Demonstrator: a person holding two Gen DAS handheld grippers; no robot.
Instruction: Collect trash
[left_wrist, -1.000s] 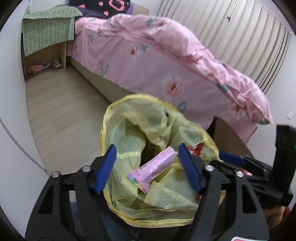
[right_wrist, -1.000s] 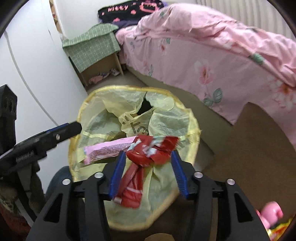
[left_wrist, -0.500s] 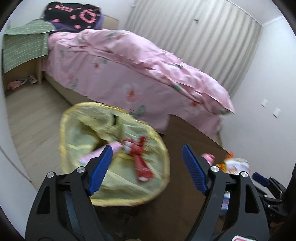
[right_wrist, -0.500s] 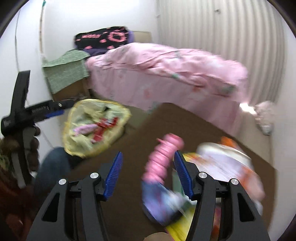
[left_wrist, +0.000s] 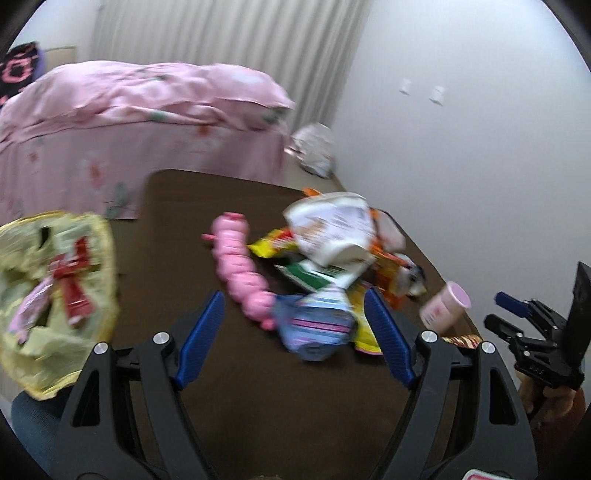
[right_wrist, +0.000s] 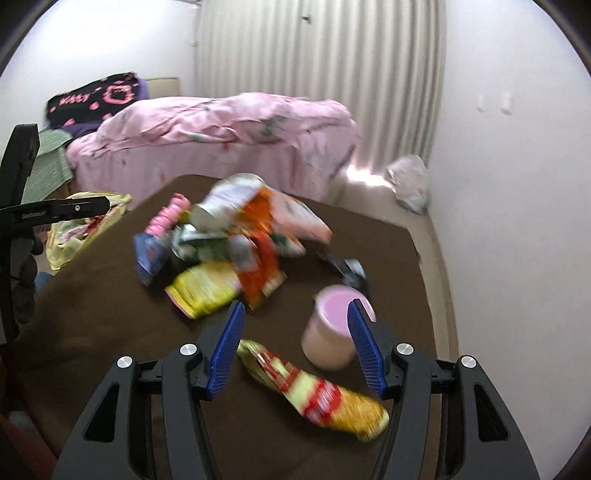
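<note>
- Left wrist view: the left gripper (left_wrist: 293, 334) tilts down over the dark brown table (left_wrist: 258, 398), its blue-padded jaws standing wide apart with nothing between them — they have just been opening.
- Past its fingertips lies a heap of crumpled snack wrappers (left_wrist: 332, 254), with a pink segmented caterpillar-shaped toy (left_wrist: 240, 266) along the heap's left side and a blue-and-white striped packet (left_wrist: 316, 326) nearest the jaws.
- A pale pink cylindrical cup (left_wrist: 445, 304) lies on its side right of the heap.
- Off the table's left edge hangs the yellow plastic trash bag (left_wrist: 88, 258), mouth open, a red wrapper (left_wrist: 72, 284) and a pink wrapper (left_wrist: 31, 306) inside.
- At the far right the right gripper (left_wrist: 517, 321) shows side-on, with the person's hand (left_wrist: 550, 398) on its grip.
- Right wrist view: the right gripper also angles down, jaws spread and empty — they too have just been opening.
- The pink cup is seen beyond and between the pads, close to the right one; motion blur leaves it unclear whether they touch.
- A yellow-and-red foil packet (right_wrist: 317, 395) lies on the table below the jaws.
- The pink-quilted bed (right_wrist: 221, 136) stands behind.
</note>
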